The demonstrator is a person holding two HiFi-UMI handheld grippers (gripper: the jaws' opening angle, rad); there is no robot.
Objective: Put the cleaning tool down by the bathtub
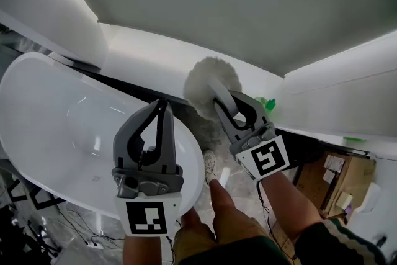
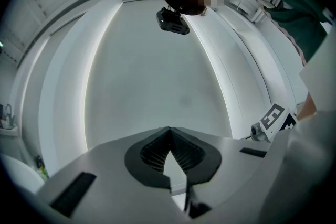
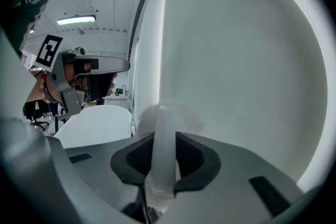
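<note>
A person's right gripper clamps the white handle of a fluffy round cleaning tool, held just off the right end of the white bathtub, near the far white ledge. The left gripper hangs over the tub's near rim, jaws pressed together on nothing

A grey wall rises behind a white ledge, with bright light strips running along the white panels on either side. The white bathtub stands on a pale marbled floor. Cables lie at lower left. A cardboard box sits at right. A ceiling lamp glows.
</note>
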